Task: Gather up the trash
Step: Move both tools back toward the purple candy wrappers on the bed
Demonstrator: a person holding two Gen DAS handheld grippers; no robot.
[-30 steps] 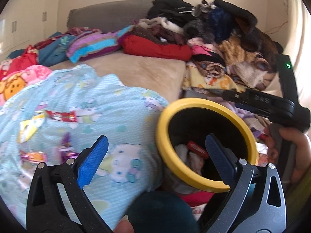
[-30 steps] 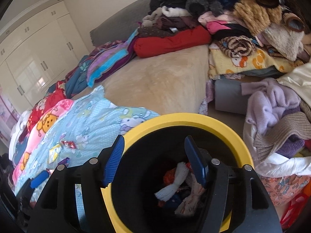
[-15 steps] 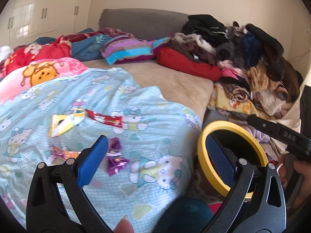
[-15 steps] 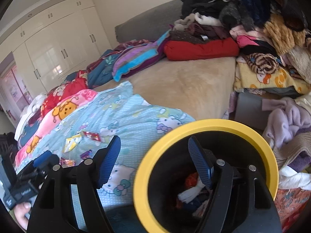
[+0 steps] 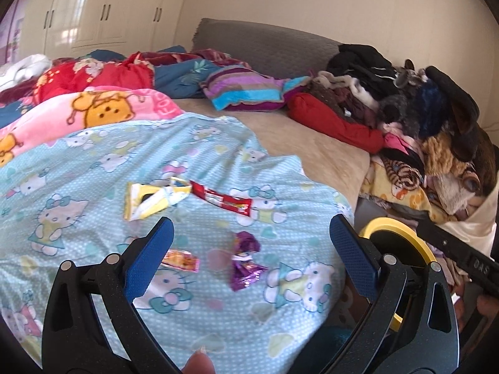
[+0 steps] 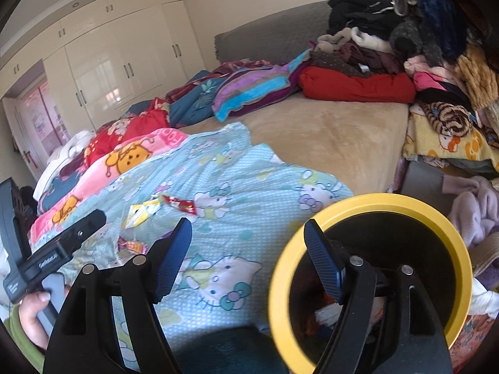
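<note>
Yellow-rimmed bin (image 6: 371,205) beside the bed already holds some trash. Four wrappers are left on the blue blanket (image 5: 93,162): yellow (image 5: 149,199), red (image 5: 224,201), purple (image 5: 244,261), orange (image 5: 181,260). Nothing is held by the left gripper (image 5: 249,258) or the right gripper (image 6: 246,255); both are spread wide.

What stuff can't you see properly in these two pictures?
- Inside the yellow-rimmed bin: right wrist view, the right gripper finger covers most of the contents; left wrist view, the left gripper covers most of the bin.
- Orange wrapper: left wrist view, partly behind a blue pad.
- Writing on the red wrapper: too small in both views.
- The person's hand: right wrist view, cut off by the edge.
</note>
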